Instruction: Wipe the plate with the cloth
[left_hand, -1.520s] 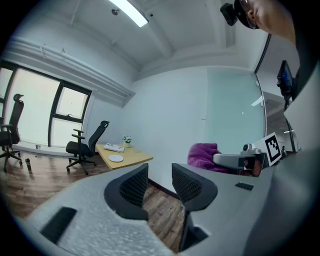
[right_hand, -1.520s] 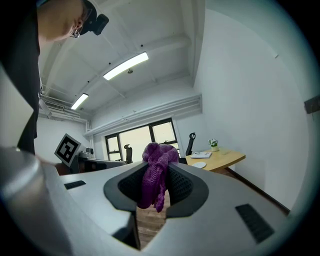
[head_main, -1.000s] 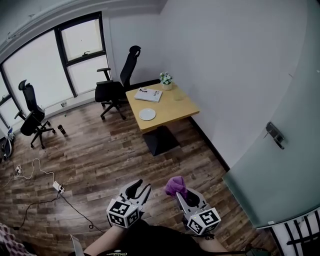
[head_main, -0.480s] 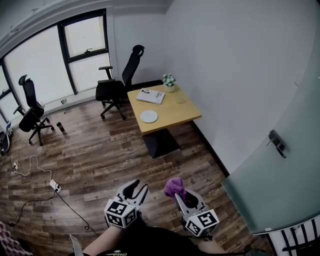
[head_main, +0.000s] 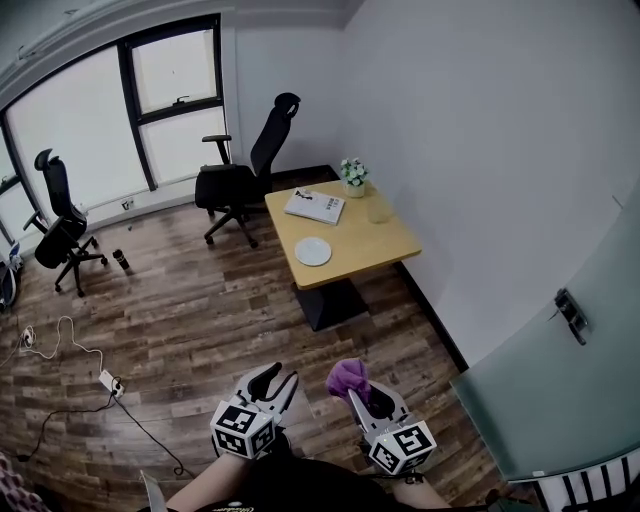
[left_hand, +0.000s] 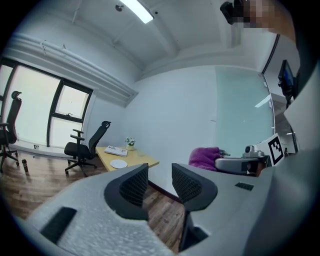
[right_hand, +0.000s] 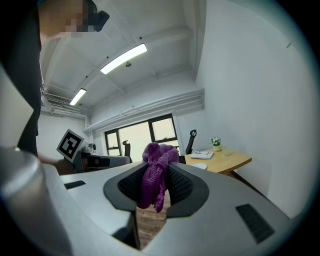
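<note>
The step in hand looks like the approach: the cloth is taken up, but the plate is not yet reached. The right tool (right_hand: 156, 182) pinches the purple cloth (right_hand: 158, 159) between its jaws, with a bunch standing above them and a tail hanging below. The left tool (left_hand: 160, 181) is spread, with nothing between its jaws but the floor beyond. Both are held low in front of the person, side by side, over the wooden floor.

The plate (head_main: 313, 251) lies on the worktop (head_main: 385, 235) across the room, well apart from both tools. It sits near the worktop's nearer edge, on the window side. Behind it lie a book (head_main: 315, 206) and a small plant (head_main: 352, 173), and a chair (head_main: 238, 175) stands by the far corner.

The next move, as I judge it, calls for closing that gap. The right tool must then come down so the hanging cloth, not the jaws, meets the face of the plate. A light plate may slide under the wipe, so the free left tool could steady it at the rim. The pinch on the cloth has to hold throughout.
</note>
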